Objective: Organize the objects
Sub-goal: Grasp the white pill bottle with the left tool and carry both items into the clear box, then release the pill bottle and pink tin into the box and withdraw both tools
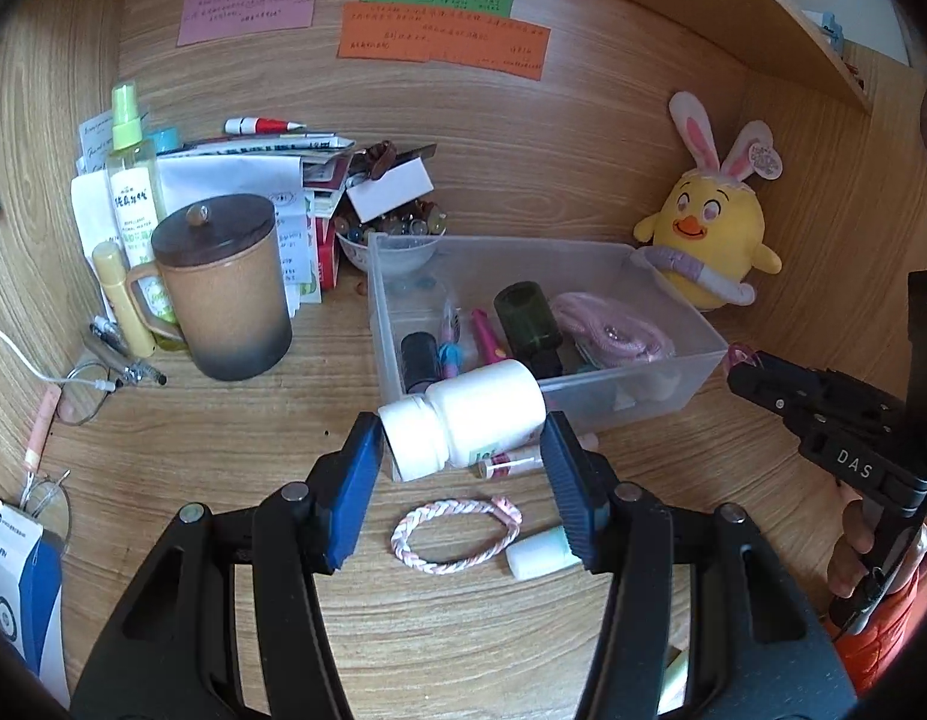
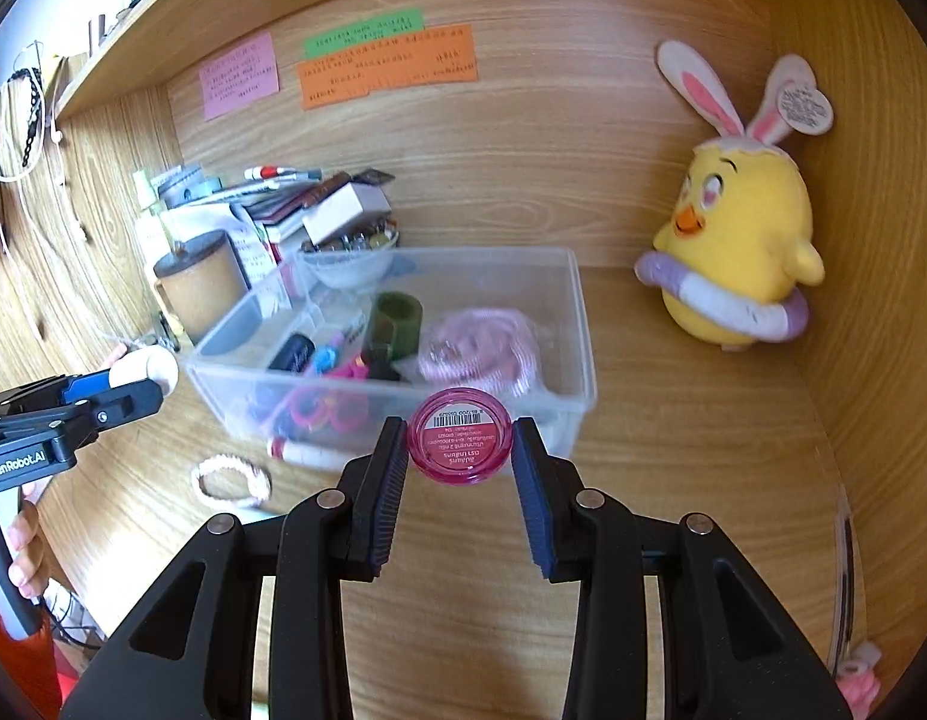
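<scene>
Left wrist: left gripper point(image 1: 463, 444) pinches a white bottle point(image 1: 469, 414) sideways between its fingers, at the clear bin point(image 1: 583, 408) front wall | Right wrist: right gripper point(image 2: 457, 456) clamps a pink jar point(image 2: 460, 444) between its pads, just before the bin.

Left gripper point(image 1: 463, 444) fingers clamped on load; right gripper point(image 2: 460, 450) likewise.
</scene>
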### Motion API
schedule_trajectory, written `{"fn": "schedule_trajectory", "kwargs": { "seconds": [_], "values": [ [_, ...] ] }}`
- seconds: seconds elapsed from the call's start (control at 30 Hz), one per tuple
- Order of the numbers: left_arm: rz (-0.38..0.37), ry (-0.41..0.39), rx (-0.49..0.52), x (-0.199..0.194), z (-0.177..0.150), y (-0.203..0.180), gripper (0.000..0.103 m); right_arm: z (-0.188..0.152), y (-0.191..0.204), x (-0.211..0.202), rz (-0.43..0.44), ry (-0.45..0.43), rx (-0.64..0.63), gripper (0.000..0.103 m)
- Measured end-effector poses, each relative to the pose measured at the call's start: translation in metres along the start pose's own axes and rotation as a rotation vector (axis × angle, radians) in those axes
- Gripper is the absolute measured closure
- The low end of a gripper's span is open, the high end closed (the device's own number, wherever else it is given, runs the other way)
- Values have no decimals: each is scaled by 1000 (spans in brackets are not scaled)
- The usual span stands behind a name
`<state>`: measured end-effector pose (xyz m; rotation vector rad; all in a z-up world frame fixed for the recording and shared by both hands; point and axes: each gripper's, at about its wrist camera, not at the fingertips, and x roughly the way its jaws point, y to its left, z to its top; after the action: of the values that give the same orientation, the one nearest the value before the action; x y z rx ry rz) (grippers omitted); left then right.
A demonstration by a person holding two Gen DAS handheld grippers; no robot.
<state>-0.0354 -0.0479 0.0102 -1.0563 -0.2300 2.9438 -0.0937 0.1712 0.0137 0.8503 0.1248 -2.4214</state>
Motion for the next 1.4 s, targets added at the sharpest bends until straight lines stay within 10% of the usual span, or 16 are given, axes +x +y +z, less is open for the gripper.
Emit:
{"fn": "schedule_trajectory", "kwargs": {
  "seconds": [0.8,1.4],
  "values": [
    [6,57,11,60,27,-3,49,35,30,90,74,150,-71,71],
    [4,38,43,39,20,-8,37,32,37,64,87,129,-111,62]
  ]
}}
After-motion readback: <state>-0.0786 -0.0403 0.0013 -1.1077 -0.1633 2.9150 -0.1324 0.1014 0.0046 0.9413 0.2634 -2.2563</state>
